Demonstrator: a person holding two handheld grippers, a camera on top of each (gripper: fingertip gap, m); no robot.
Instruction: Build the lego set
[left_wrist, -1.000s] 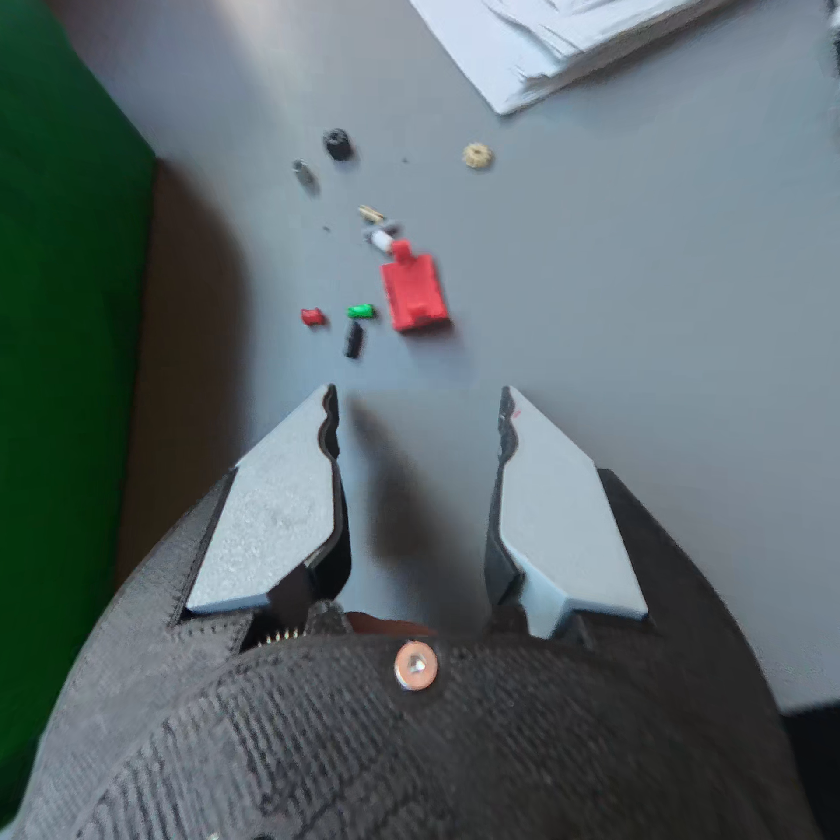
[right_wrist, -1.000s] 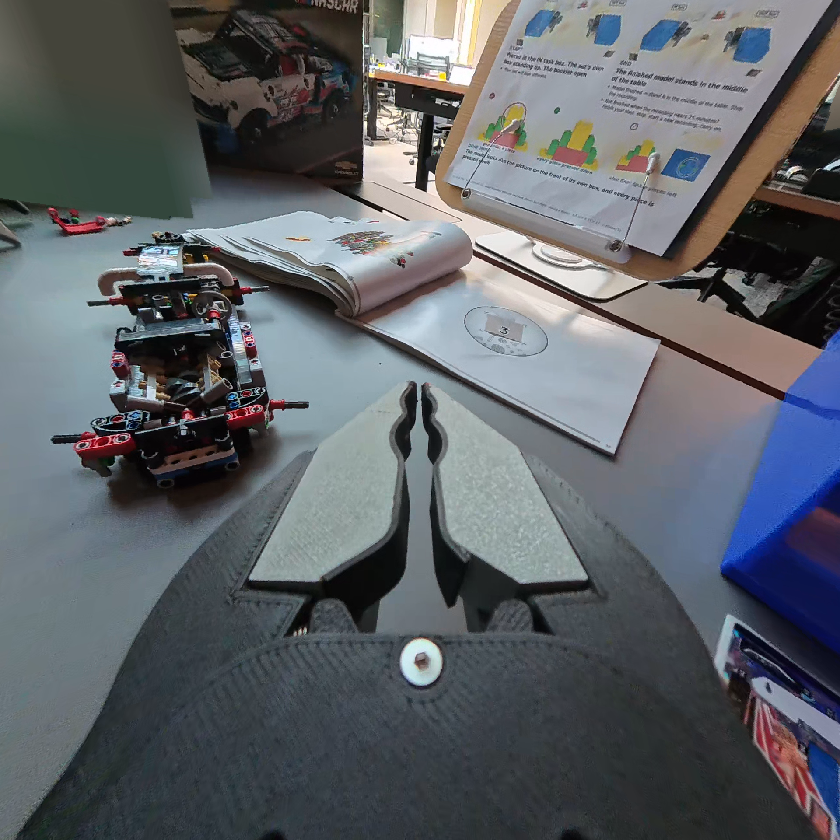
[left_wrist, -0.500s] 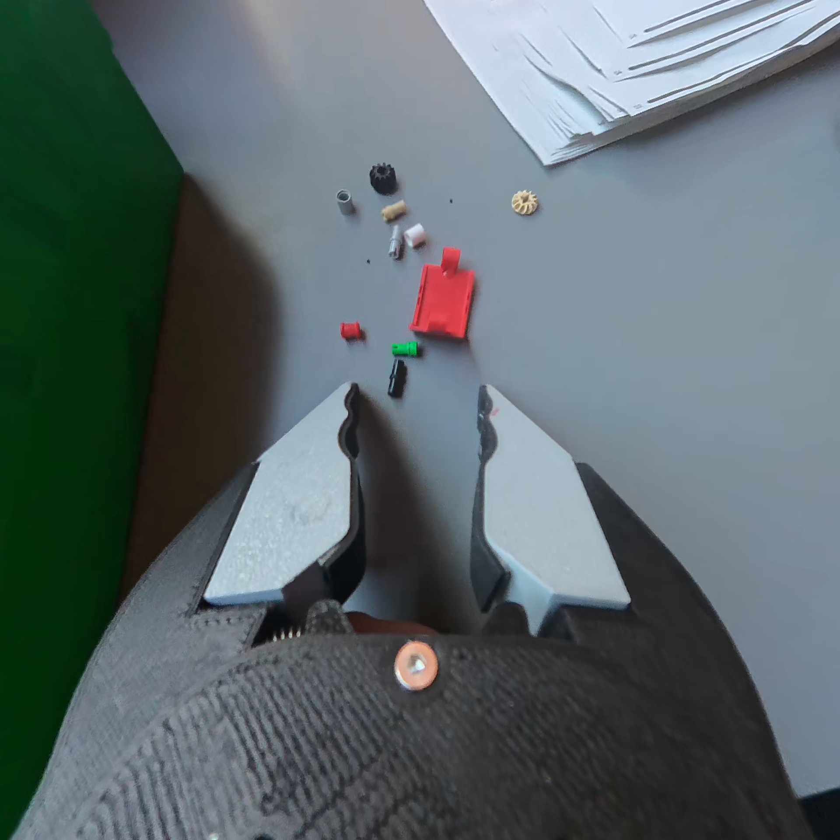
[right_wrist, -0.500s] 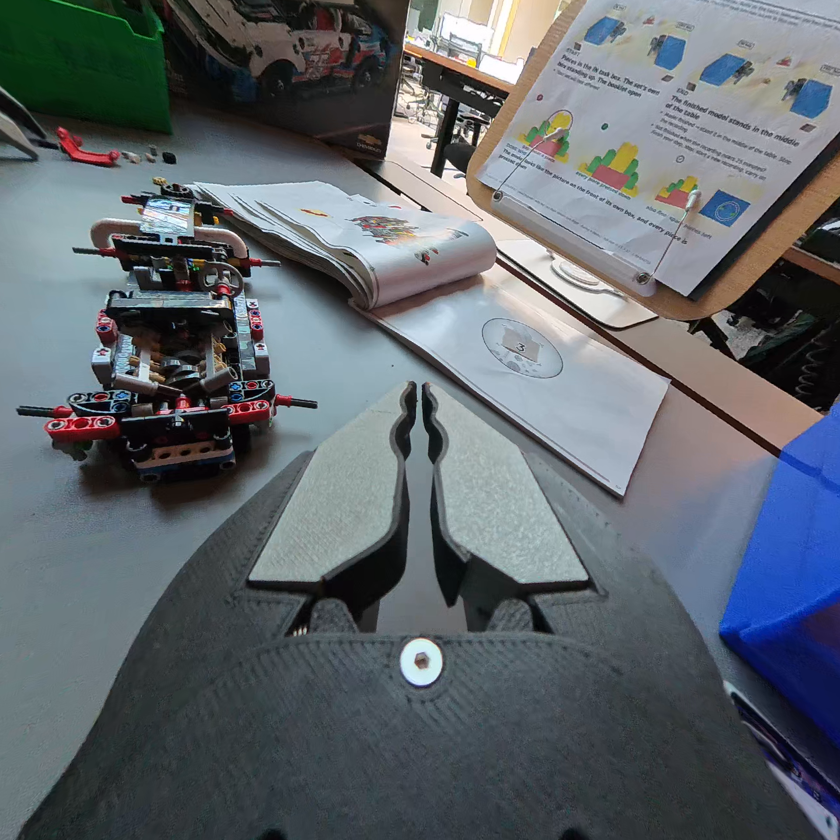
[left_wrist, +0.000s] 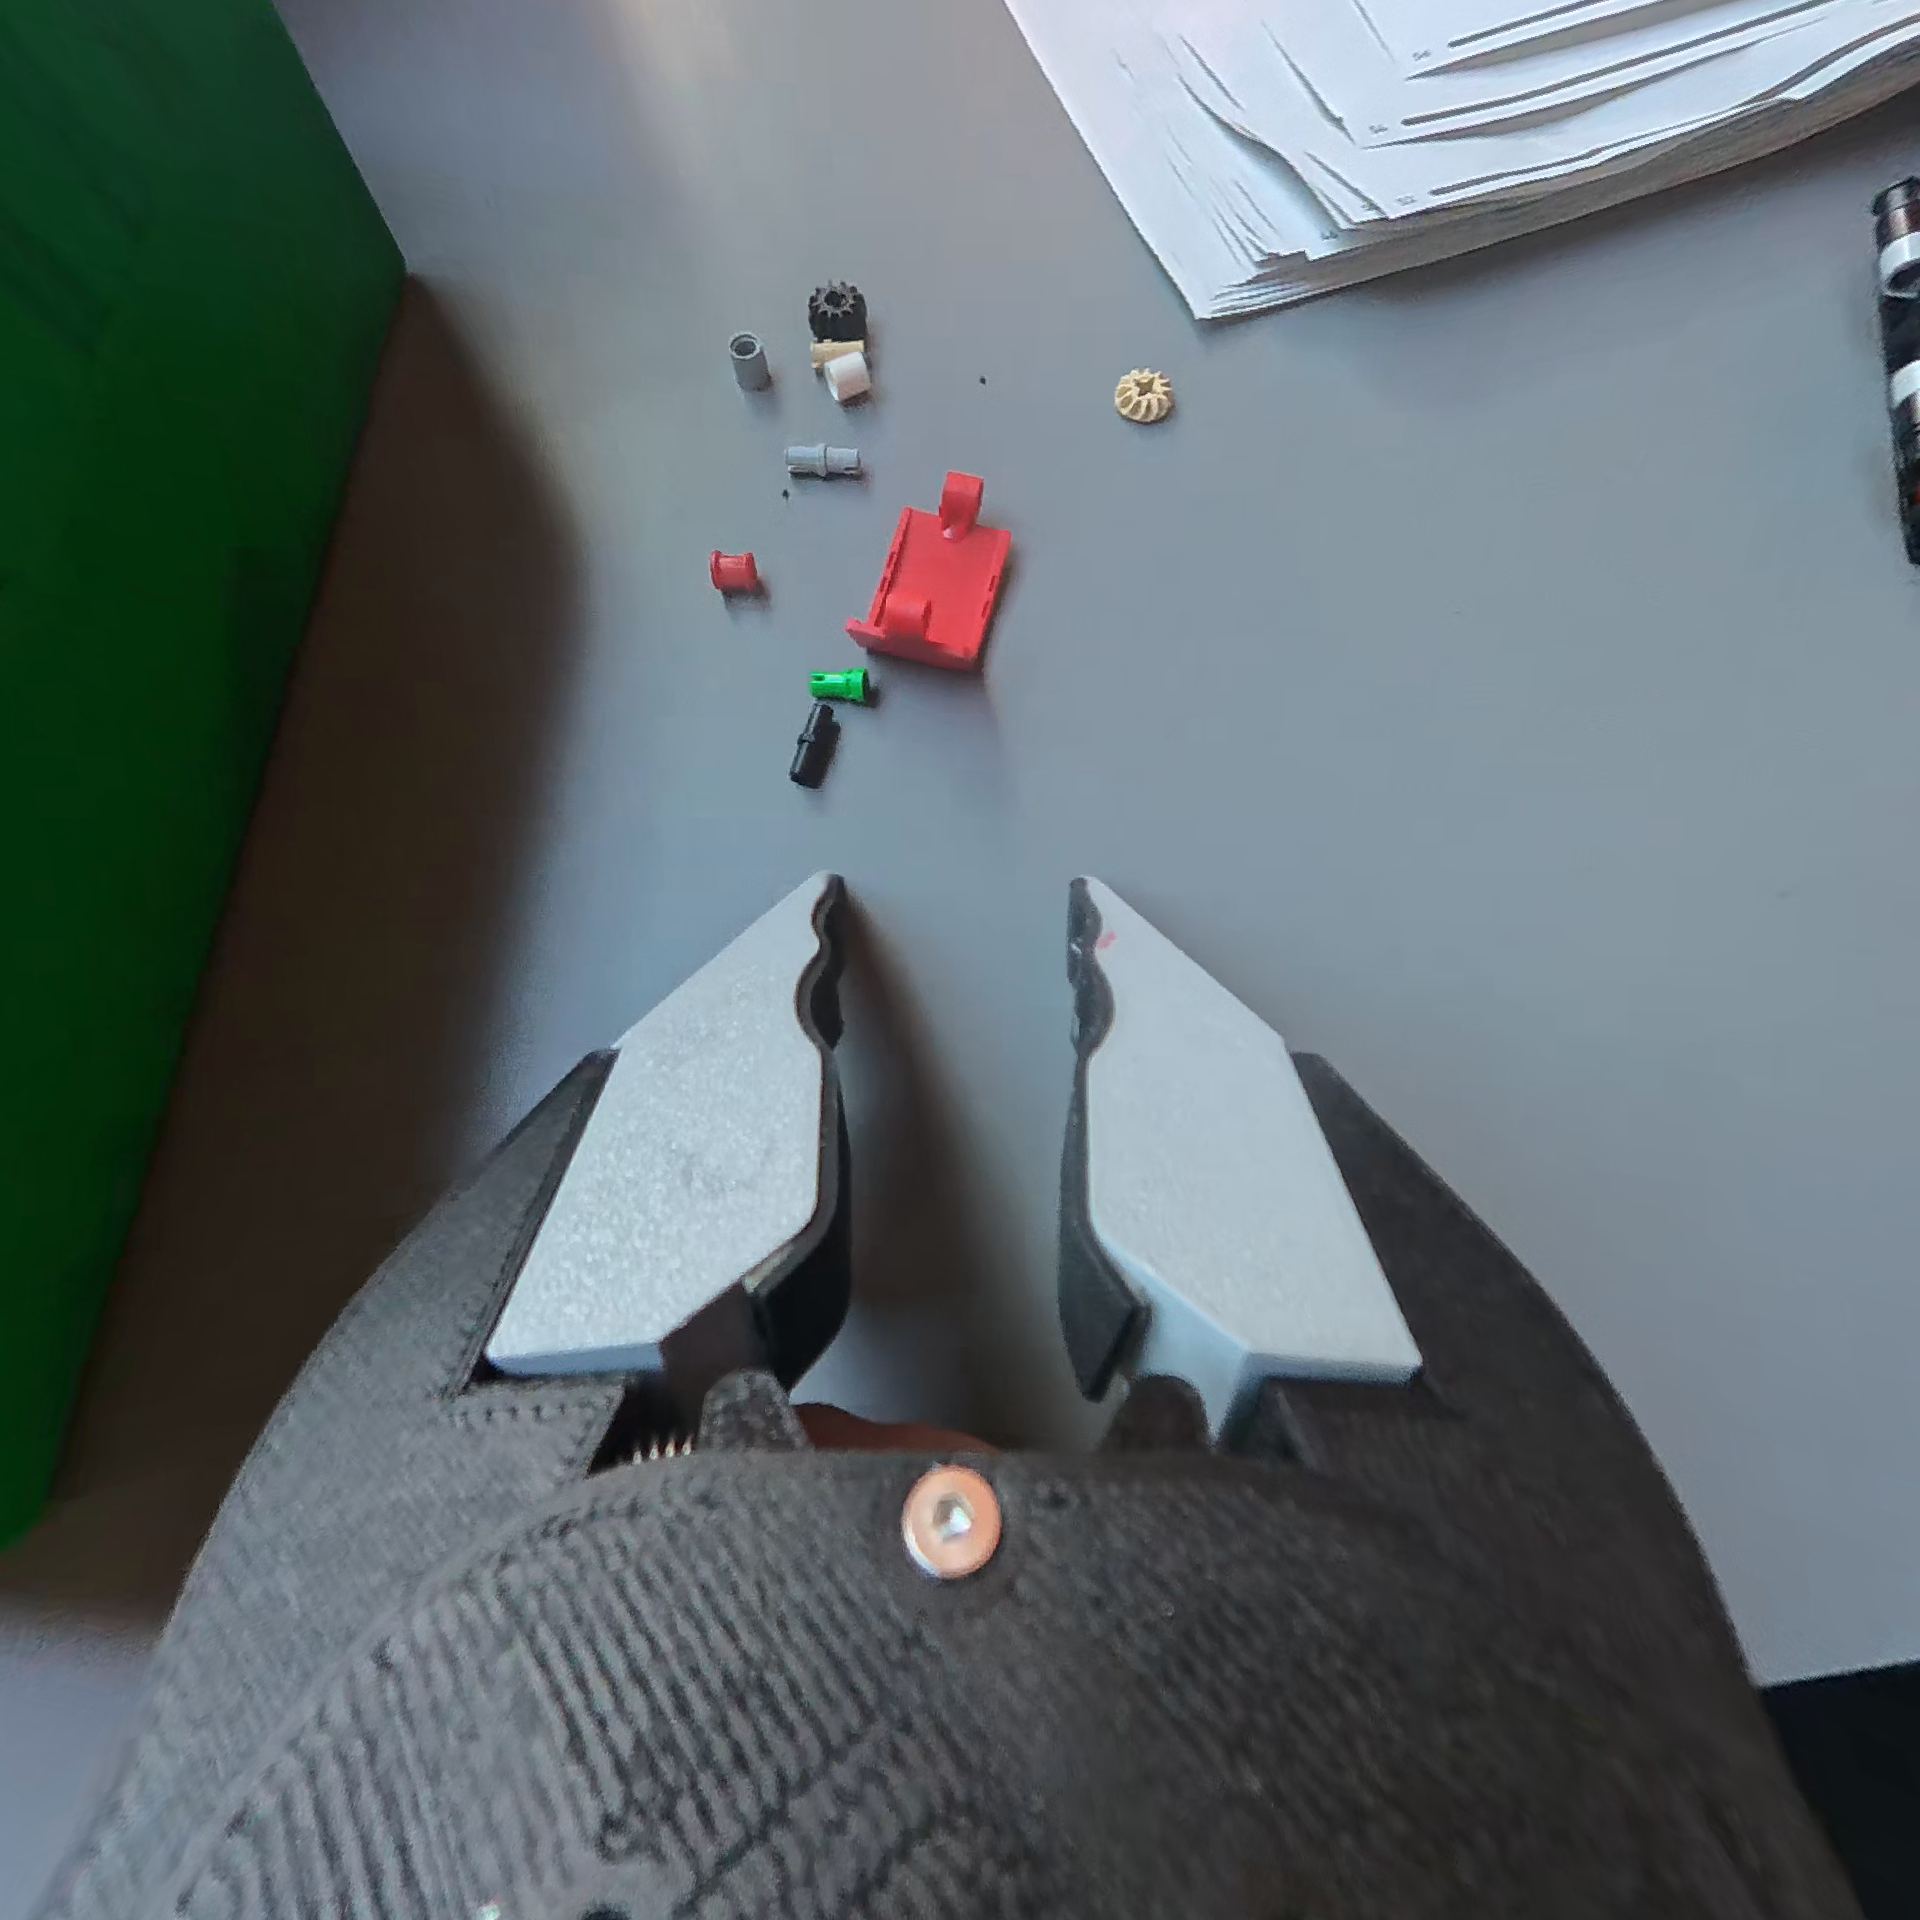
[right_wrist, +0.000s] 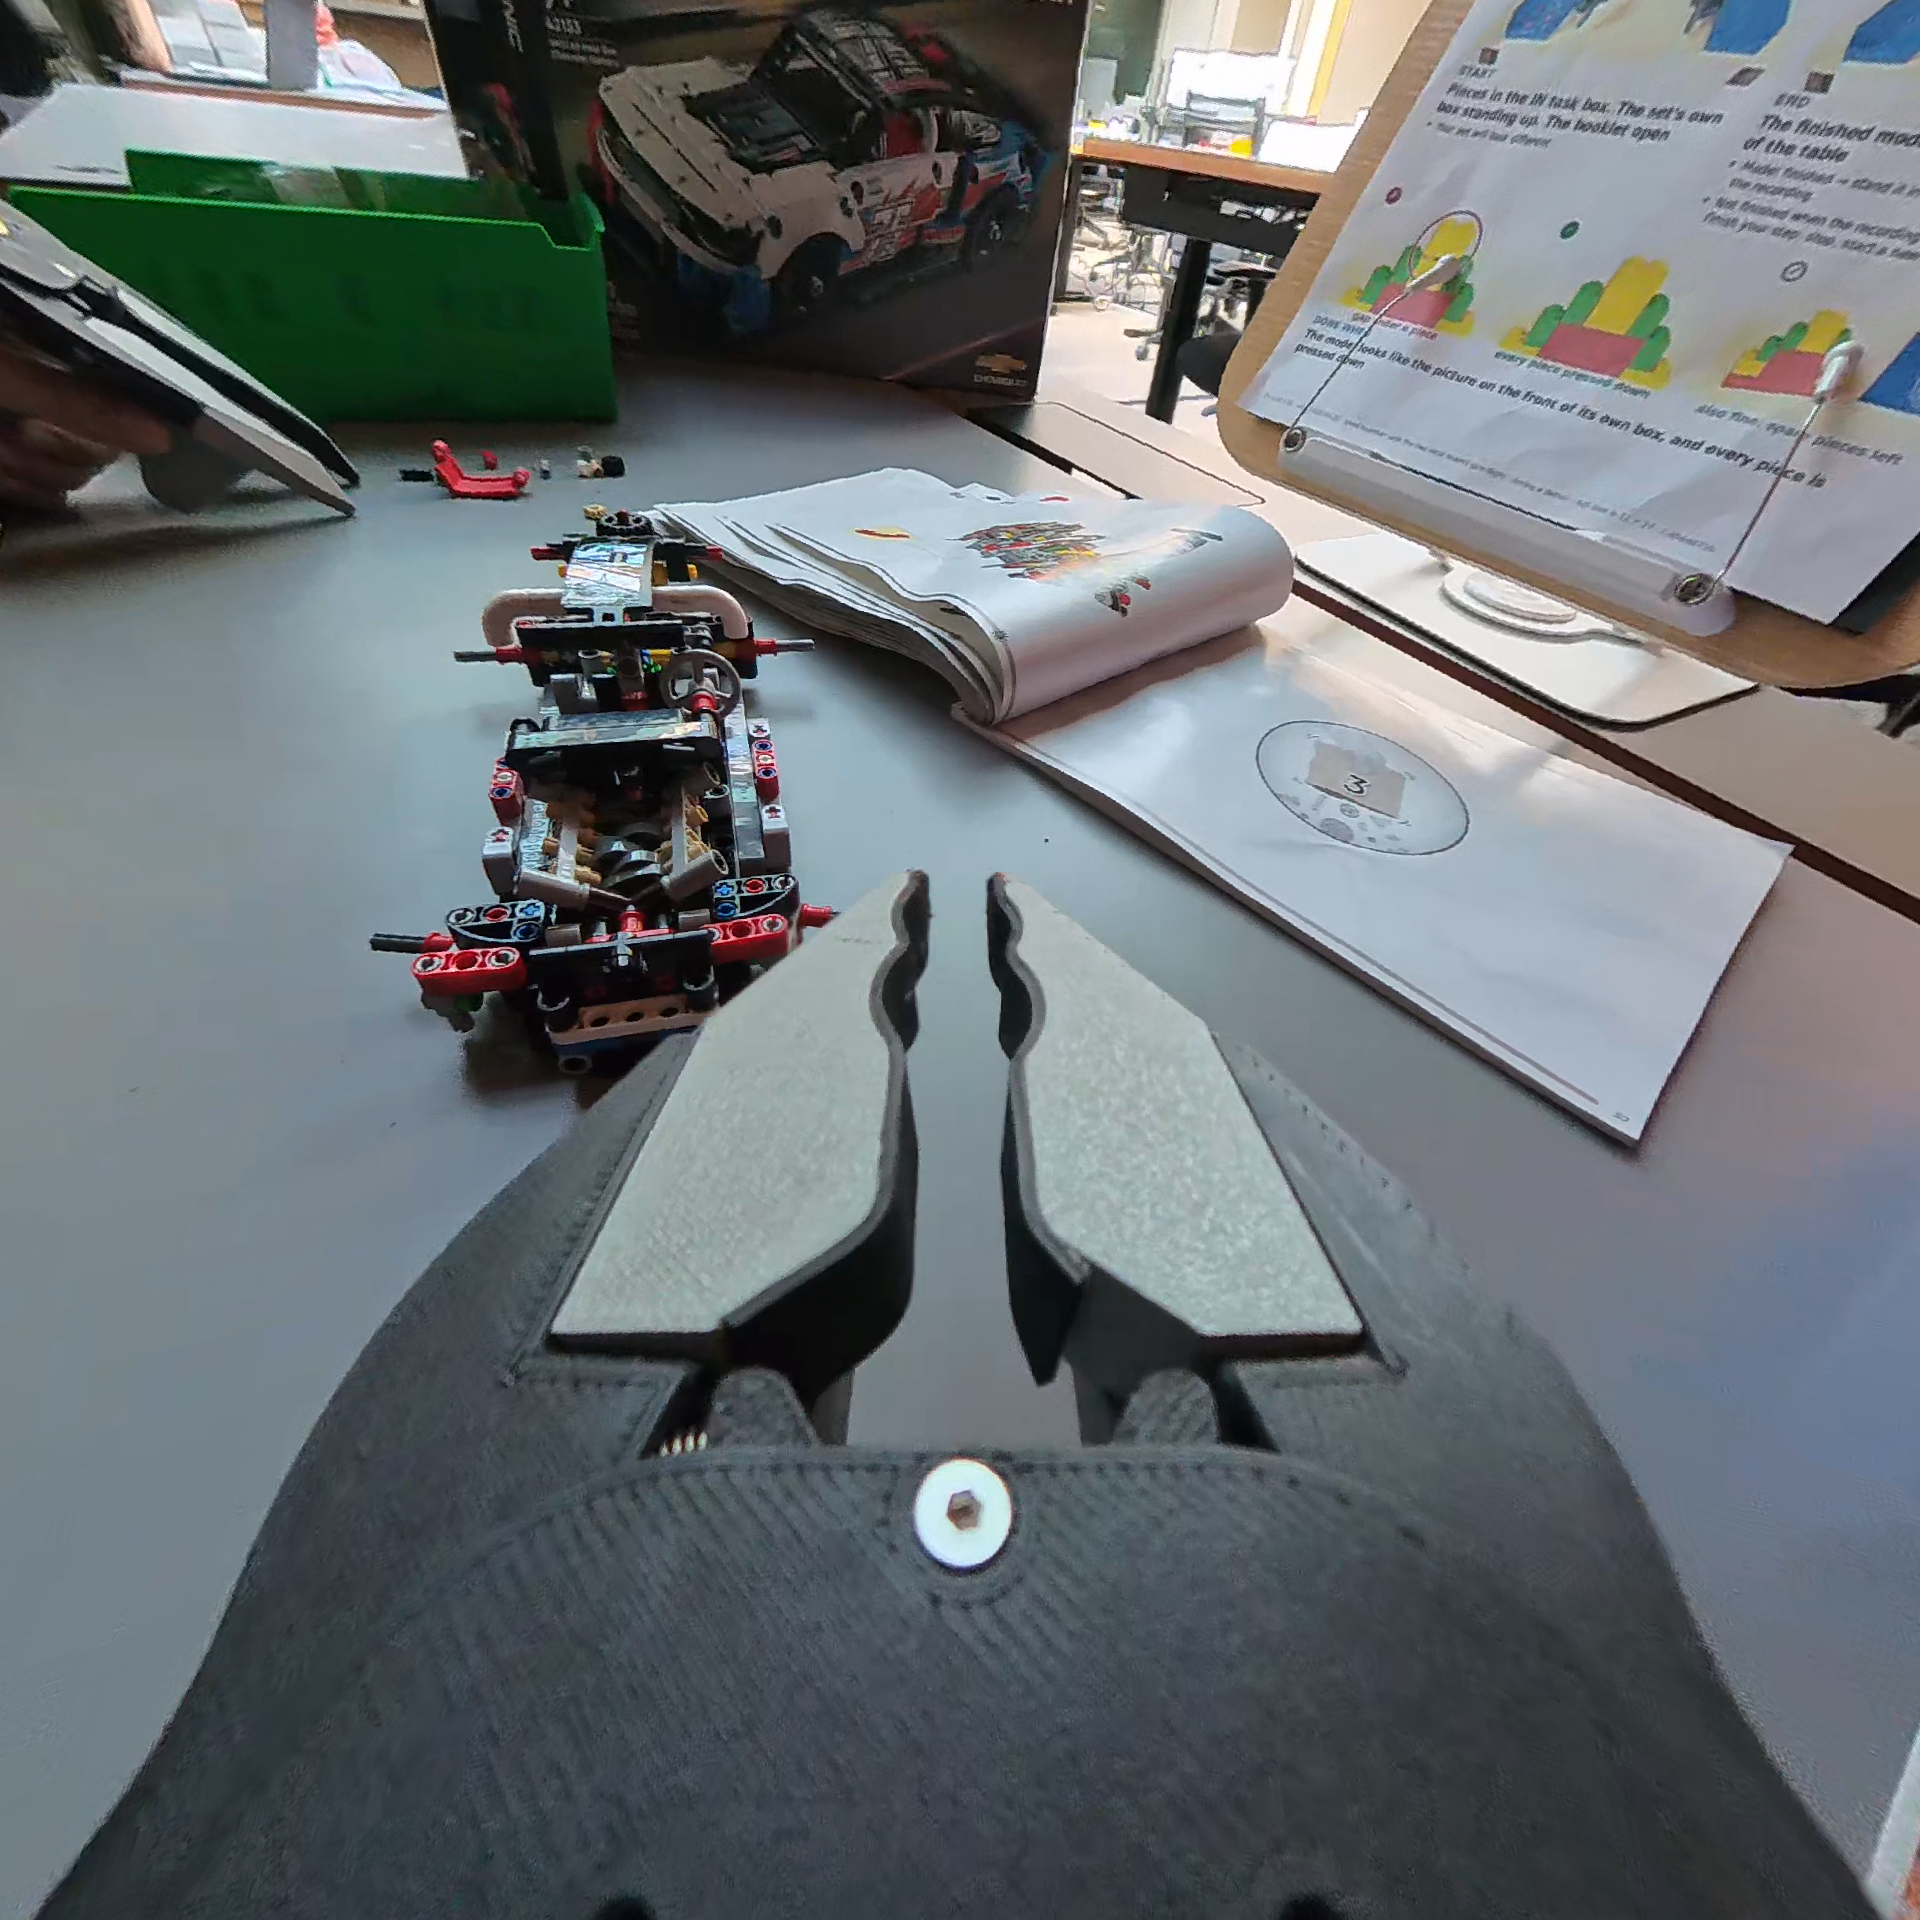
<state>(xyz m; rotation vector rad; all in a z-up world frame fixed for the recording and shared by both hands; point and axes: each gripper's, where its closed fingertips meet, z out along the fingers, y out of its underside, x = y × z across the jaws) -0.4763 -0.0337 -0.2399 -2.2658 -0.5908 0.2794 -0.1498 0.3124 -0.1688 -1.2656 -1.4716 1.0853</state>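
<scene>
- Your left gripper (left_wrist: 954, 894) hangs over the grey table (left_wrist: 1455, 935) with its jaws apart and nothing between the fingers (left_wrist: 727, 1122). Only bare tabletop shows in the gap.
- The thing nearest its tips is a small black pin (left_wrist: 812, 744), lying just ahead and slightly left. A green pin (left_wrist: 837, 685) sits just beyond it, almost touching.
- Judging by their size, both pins are light, rigid plastic and likely to roll or skid. Take one across its barrel, with the pads square to its length.
- The red flat piece (left_wrist: 932, 582) lies just past the pins, with a loop at its far end. It looks stiff and light; its long side edges seem the steadiest hold.
- Farther off lie a red bush (left_wrist: 732, 571), a grey pin (left_wrist: 823, 458), a grey sleeve (left_wrist: 748, 358), a black gear (left_wrist: 833, 310) and a tan gear (left_wrist: 1143, 395). All are tiny and probably easy to flick away.
- A green bin (left_wrist: 156, 520) stands at the left.
- Your right gripper (right_wrist: 956, 904) is empty too, its jaws parted by a narrow slit above the table.
- The half-built model car chassis (right_wrist: 623, 790) lies just left of its tips. It looks heavier and knobbly, and its pressed-on parts could pop off, so hold the frame, not the thin axles.
- An open instruction booklet (right_wrist: 1039, 592) lies to the right.
</scene>
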